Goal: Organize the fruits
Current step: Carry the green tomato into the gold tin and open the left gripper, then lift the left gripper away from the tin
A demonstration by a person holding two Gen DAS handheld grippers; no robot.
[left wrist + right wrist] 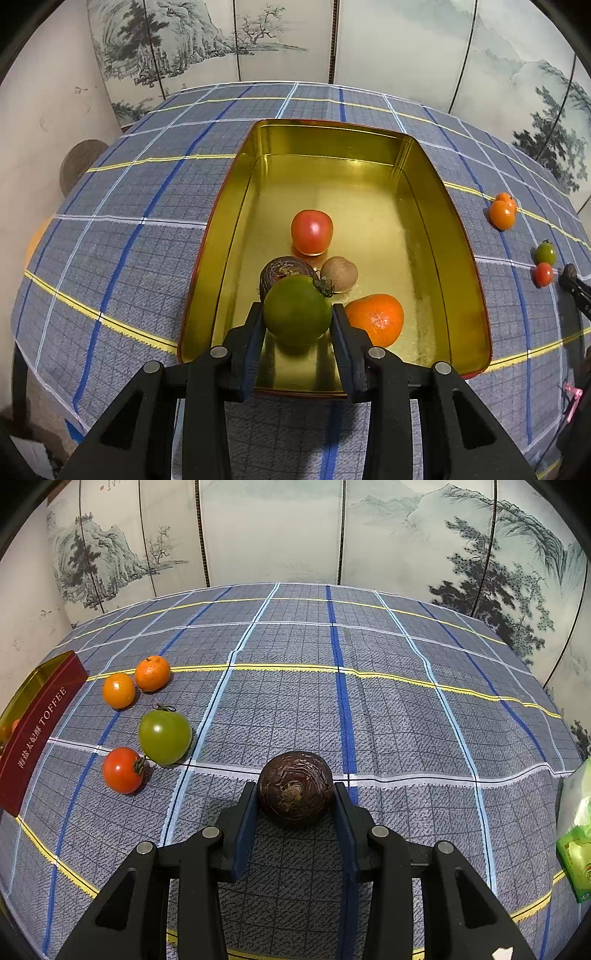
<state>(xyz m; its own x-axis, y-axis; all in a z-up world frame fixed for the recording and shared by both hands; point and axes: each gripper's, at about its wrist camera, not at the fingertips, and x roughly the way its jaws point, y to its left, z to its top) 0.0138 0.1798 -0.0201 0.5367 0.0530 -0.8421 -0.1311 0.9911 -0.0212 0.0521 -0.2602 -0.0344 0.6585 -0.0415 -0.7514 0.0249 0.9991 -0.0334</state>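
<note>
My left gripper [297,315] is shut on a green tomato [297,310] and holds it over the near end of the gold tin [458,236]. In the tin lie a red tomato [312,232], a dark purple fruit [282,271], a brown kiwi [339,274] and an orange [376,319]. My right gripper [295,794] is shut on a dark purple round fruit [295,788] just above the cloth. To its left on the cloth lie a green tomato [165,737], a red tomato [122,770] and two oranges [152,673], [118,690].
The tin shows at the left edge of the right wrist view as a red wall [37,723] marked TOFFEE. A green packet [576,849] lies at the right edge. The checked blue tablecloth [369,701] covers the table. A painted folding screen [406,44] stands behind.
</note>
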